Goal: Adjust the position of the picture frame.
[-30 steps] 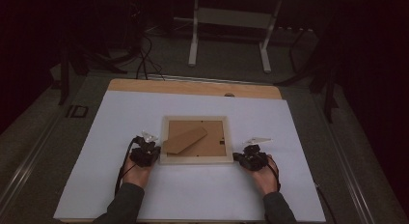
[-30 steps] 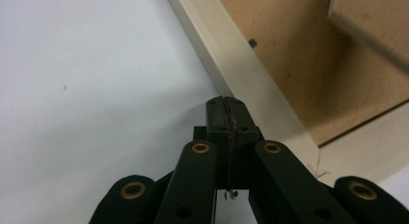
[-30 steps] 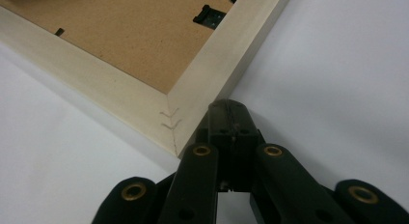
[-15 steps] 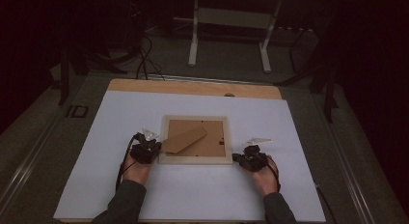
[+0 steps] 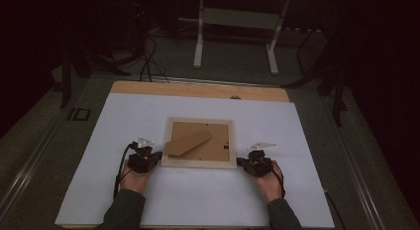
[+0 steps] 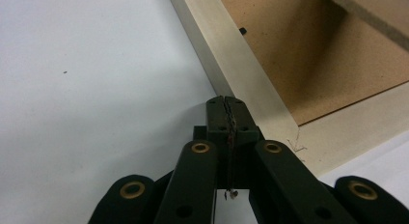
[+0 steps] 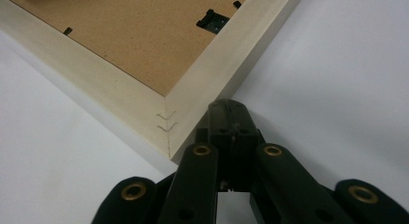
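Picture frame [image 5: 199,143] lies face down on the white tabletop [image 5: 307,141] between our tools; left tool [image 6: 226,105] and right tool [image 7: 230,110] both clenched, empty, tips at its near corners. We judge the step to be squaring or nudging the frame: press both corners evenly, keep tips low against the wooden edge, avoid riding onto the backing board [image 7: 120,35].

Dim room — bright sheet, soft shadows

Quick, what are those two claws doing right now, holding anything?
Left claw: closed, holding nothing, tips at the picture frame's left edge.
Right claw: closed, holding nothing, tips by the frame's near corner.
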Demonstrator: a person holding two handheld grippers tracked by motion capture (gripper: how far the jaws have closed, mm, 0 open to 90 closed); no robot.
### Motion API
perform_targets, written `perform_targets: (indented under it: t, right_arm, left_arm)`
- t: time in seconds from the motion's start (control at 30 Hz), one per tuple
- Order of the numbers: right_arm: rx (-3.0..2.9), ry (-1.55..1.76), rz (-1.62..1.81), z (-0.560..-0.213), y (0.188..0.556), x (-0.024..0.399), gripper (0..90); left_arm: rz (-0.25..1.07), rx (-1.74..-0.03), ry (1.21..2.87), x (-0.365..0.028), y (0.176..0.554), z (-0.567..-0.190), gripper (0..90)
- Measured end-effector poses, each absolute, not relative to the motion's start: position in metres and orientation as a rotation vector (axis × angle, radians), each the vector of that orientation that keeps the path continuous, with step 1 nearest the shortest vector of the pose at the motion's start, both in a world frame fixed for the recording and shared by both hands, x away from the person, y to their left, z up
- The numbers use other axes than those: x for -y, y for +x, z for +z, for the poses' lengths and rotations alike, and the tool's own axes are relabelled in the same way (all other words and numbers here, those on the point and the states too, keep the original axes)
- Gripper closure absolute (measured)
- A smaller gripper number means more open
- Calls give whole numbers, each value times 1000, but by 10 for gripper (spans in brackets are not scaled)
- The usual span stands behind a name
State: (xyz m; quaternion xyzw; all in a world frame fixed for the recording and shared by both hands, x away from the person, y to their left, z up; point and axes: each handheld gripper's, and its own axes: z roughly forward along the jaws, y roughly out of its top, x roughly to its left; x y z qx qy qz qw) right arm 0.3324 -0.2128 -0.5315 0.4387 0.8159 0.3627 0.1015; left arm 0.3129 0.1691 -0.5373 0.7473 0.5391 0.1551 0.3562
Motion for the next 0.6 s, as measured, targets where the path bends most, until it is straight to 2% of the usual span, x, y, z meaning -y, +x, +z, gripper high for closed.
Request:
perform_targets:
  t: [0.43, 0.6]
  right_arm:
    - [-2416, 1280, 1083, -531, 335, 219, 888]
    - [-2405, 1281, 1094, -529, 335, 223, 855]
  left_arm:
    - [425, -1356, 1954, -166, 309, -538, 900]
    - [427, -1355, 1955, -170, 309, -537, 836]
